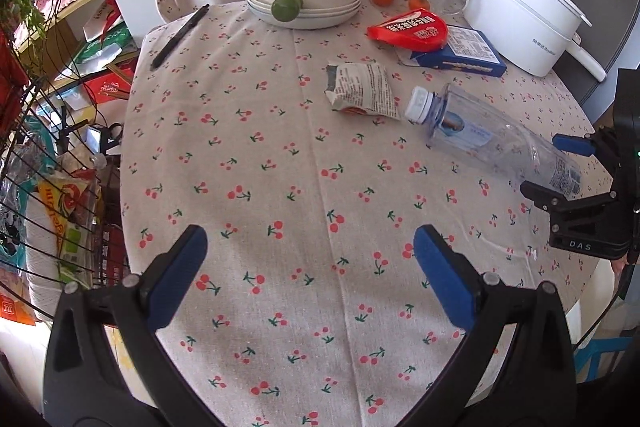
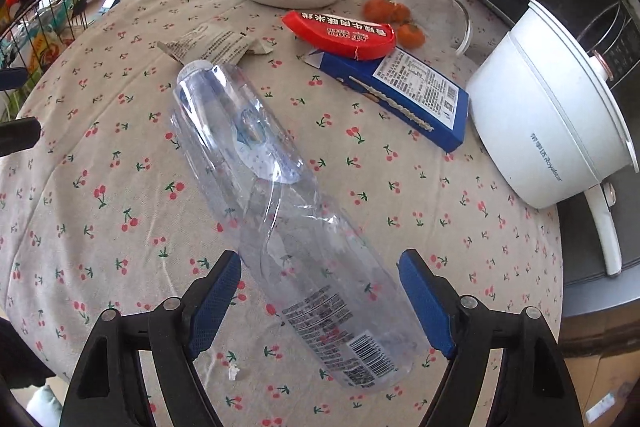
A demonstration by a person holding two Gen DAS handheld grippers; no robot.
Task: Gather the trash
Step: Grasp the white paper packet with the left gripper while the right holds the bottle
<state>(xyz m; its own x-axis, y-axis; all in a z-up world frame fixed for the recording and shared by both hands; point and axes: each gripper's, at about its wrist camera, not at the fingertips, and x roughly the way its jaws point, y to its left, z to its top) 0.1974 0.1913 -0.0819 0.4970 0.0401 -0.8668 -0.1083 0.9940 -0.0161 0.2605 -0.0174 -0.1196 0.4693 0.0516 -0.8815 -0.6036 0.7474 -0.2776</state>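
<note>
Two grippers hover spread over a cherry-print tablecloth [image 1: 280, 147]: the right gripper [image 2: 320, 303] straddles the near end of a clear bottle [image 2: 280, 203] lying on its side, fingers apart from it. The left gripper [image 1: 310, 275] hangs wide over bare cloth. A crumpled wrapper [image 1: 360, 91], red packet [image 1: 408, 29] and blue box [image 1: 460, 53] lie farther off, near a white pot [image 1: 520, 19].

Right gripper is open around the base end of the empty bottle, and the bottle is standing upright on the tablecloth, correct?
Not quite. The bottle is lying on its side, not upright, as the right wrist view shows. The right gripper is indeed open around its base end on the tablecloth.
</note>
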